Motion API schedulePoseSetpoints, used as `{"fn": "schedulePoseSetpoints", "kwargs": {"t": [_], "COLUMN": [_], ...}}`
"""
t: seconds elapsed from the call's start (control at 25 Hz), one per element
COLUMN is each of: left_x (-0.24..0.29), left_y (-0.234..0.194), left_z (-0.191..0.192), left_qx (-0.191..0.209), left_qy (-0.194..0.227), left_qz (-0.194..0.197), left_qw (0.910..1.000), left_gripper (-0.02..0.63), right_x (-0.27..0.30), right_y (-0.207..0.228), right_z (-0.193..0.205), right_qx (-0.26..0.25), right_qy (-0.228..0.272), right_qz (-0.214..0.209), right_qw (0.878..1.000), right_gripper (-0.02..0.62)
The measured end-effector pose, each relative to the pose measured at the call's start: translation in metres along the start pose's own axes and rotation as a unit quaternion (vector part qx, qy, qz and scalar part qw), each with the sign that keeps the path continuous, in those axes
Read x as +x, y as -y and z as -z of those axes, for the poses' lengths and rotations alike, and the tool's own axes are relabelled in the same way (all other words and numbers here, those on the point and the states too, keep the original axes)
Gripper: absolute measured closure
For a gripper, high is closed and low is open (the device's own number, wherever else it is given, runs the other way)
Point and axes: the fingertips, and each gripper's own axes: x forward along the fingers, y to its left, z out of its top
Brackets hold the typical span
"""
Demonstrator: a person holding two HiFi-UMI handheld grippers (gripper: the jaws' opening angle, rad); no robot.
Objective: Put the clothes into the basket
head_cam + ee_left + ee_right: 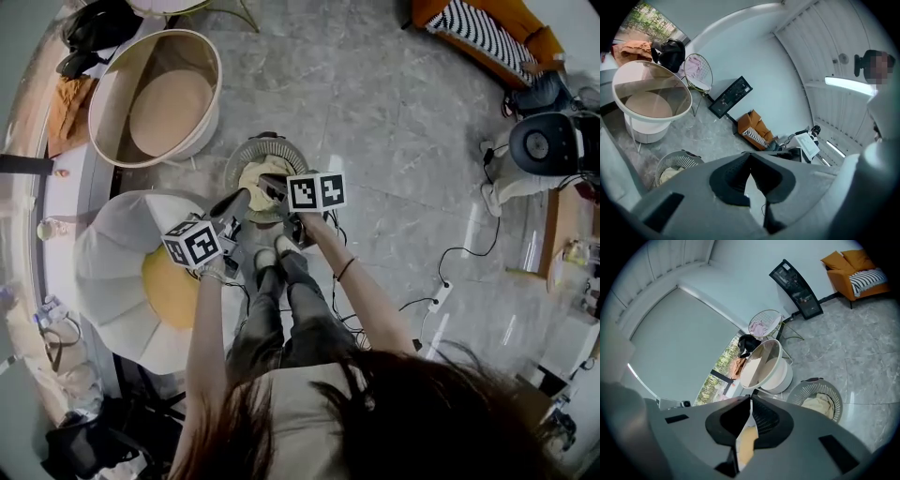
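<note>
1. I am seeing one slatted basket (236, 161) standing on the floor (375, 112), with one cream garment (263, 174) lying inside it.
2. I am holding two tools near it: the left hand-held gripper (750, 158) and the right hand-held gripper (750, 401) are both keeping their jaws together, gripping nothing.

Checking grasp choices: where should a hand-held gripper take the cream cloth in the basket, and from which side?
Probably a raised fold of the cream cloth, from straight above through the open top of the basket: the cloth lies crumpled below the rim, and the slatted wall blocks a sideways approach.
</note>
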Motion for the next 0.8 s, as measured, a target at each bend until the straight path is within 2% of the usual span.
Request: {"fn": "schedulePoseSetpoints", "kwargs": {"t": [0.12,0.32,0.6,0.8], "left_x": [-0.005,-0.013,-0.023,-0.025], "left_y": [0.009,0.025,0.045,0.058], "left_z": [-0.006,-0.015,-0.021,-0.025], "left_qx": [0.008,0.027,0.084,0.110], "left_qy": [0.013,0.029,0.035,0.042], "left_qz": [-0.001,0.000,-0.015,-0.014], "left_qw": [0.9999,0.9992,0.9958,0.9929], "left_gripper": [0.595,0.595,0.595,0.595], "right_x": [-0.009,-0.026,-0.041,-0.053], "right_y": [-0.014,-0.043,-0.066,-0.081], "right_z": [-0.006,-0.020,-0.023,-0.023], "right_qx": [-0.009,-0.066,-0.118,-0.156], "right_qy": [0.016,0.051,0.066,0.082], "right_qz": [-0.020,-0.050,-0.061,-0.062], "right_qw": [1.000,0.995,0.989,0.982], "right_gripper": [0.575,0.584,0.586,0.586]}}
